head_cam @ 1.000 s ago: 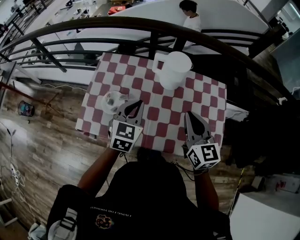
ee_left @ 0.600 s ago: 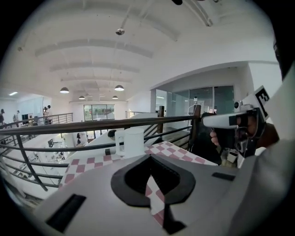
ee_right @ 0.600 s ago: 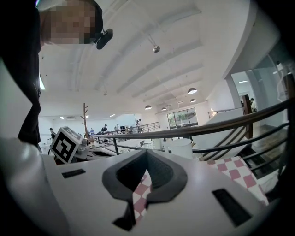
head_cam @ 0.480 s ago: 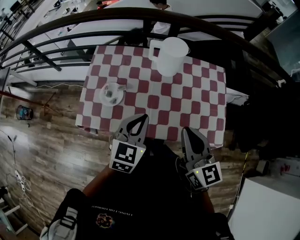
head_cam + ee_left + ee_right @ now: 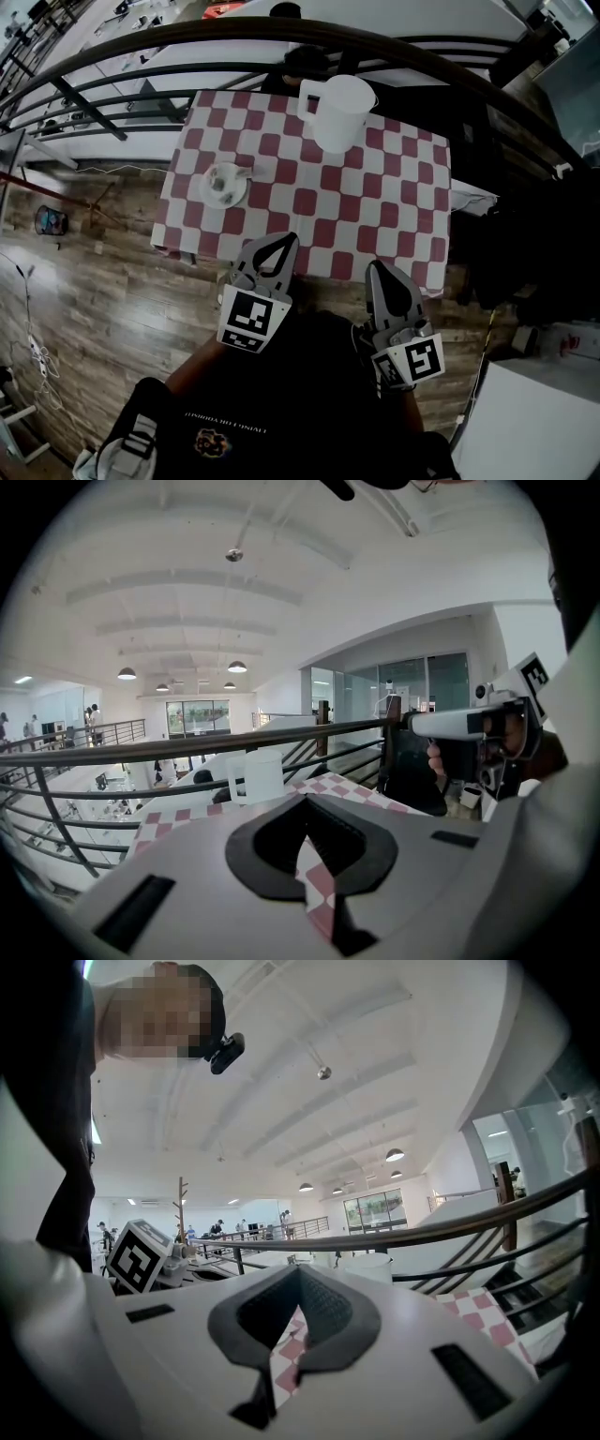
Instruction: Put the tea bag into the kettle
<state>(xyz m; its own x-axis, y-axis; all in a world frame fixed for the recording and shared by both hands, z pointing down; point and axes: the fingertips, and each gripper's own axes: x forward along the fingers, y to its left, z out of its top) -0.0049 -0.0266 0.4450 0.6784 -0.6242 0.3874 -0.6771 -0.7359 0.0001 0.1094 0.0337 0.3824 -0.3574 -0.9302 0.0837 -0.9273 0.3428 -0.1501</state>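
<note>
Left tool (image 5: 284,242) and right tool (image 5: 379,270) are both pressed together, empty, short of the worktop (image 5: 319,202); a clumsy reach might nudge the tea bag (image 5: 221,183) off its plate (image 5: 207,190).

Red-checked table (image 5: 375,216), dark curved railing (image 5: 187,39) behind it, wooden plank floor (image 5: 94,281)

1 table (image 5: 309,202) under 1 red-and-white checked cloth is bearing 1 white kettle (image 5: 339,114) and 1 small white saucer (image 5: 224,183); what is lying on the saucer is too small to count. 2 grippers are showing, the left gripper (image 5: 284,241) and the right gripper (image 5: 379,269). Each is carrying 1 marker cube (image 5: 249,319), making 2 cubes.
</note>
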